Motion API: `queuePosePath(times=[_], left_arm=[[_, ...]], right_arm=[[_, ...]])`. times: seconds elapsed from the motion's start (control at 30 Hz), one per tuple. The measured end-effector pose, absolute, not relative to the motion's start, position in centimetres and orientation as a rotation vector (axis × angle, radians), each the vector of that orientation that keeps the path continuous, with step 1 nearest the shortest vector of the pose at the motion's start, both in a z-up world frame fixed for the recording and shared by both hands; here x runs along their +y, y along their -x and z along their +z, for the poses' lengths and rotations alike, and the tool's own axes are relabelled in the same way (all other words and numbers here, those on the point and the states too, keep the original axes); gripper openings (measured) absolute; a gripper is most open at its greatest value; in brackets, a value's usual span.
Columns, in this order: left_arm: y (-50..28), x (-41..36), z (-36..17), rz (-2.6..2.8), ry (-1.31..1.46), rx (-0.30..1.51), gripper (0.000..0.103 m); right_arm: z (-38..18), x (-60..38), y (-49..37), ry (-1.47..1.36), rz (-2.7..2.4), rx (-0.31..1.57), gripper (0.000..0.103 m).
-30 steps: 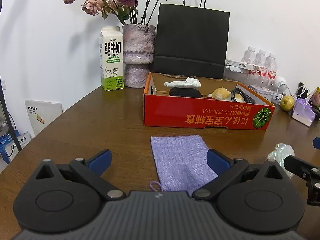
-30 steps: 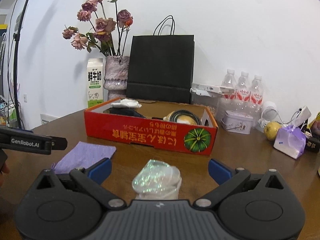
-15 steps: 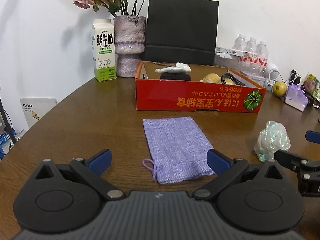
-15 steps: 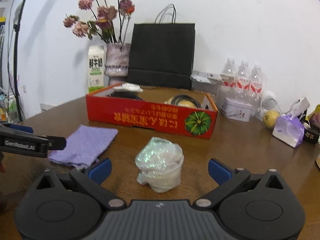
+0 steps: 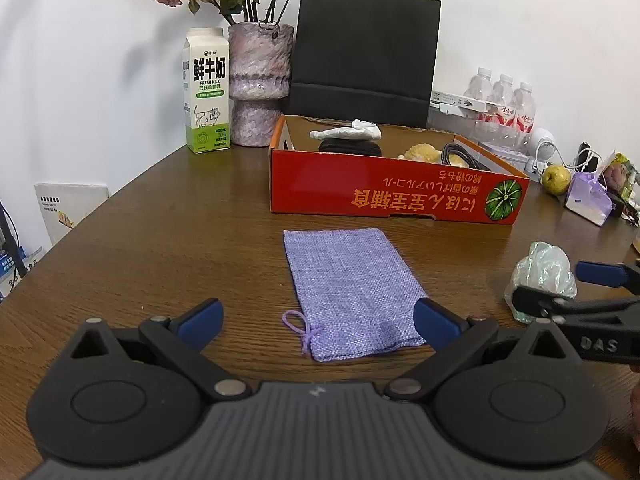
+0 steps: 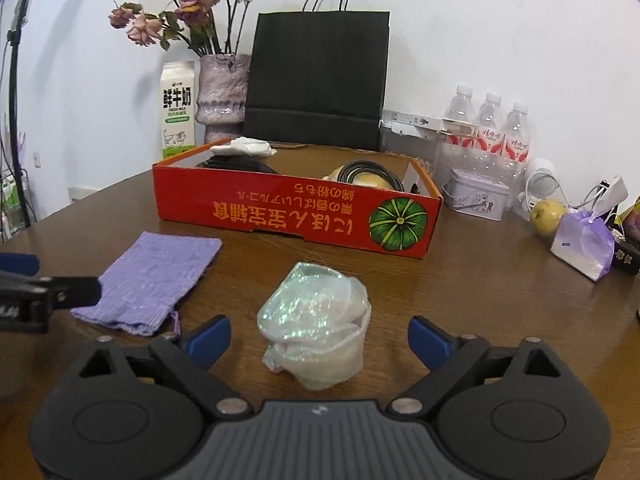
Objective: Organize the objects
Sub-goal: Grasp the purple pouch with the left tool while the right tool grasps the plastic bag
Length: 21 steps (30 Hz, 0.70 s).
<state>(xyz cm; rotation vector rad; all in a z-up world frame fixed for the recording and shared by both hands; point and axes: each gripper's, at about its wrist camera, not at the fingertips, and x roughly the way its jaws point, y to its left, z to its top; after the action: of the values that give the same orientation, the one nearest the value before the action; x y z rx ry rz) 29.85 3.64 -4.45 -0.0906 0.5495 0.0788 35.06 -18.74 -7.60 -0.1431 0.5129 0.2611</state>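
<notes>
Iridescent wrapped bundle [image 6: 316, 324] sits between my right gripper [image 6: 319, 338] jaws, closing, pads not yet touching. Left gripper [image 5: 318, 318] wide open, empty, over purple pouch [image 5: 348, 290]. Red box [image 6: 296, 216] contents half hidden.

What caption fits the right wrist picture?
Right tongs closing around an iridescent pouch, red pumpkin box beyond.

Black grippers, blue pads [image 6: 211, 334], silver screws.
</notes>
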Motion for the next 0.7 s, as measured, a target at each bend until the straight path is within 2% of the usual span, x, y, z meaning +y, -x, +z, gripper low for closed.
queuePosePath(times=[0.1, 0.13, 0.17, 0.7], left_arm=[[-29.9, 3.7, -4.5, 0.077, 0.094, 0.555, 0.103], [-30.0, 3.7, -4.5, 0.077, 0.095, 0.555, 0.103], [-30.0, 3.7, -4.5, 0.077, 0.095, 0.555, 0.103], [-30.6, 3.5, -4.9, 0.086, 0.095, 0.589, 0.103]], right_arm=[[-7.7, -18.1, -35.7, 0.145, 0.274, 0.526, 0.070], [-7.7, -18.0, -35.9, 0.143, 0.283, 0.532, 0.049], [-7.8, -18.0, -36.1, 0.137, 0.292, 0.536, 0.041], [-6.9, -18.5, -34.4, 0.126, 0.300, 0.418, 0.038]])
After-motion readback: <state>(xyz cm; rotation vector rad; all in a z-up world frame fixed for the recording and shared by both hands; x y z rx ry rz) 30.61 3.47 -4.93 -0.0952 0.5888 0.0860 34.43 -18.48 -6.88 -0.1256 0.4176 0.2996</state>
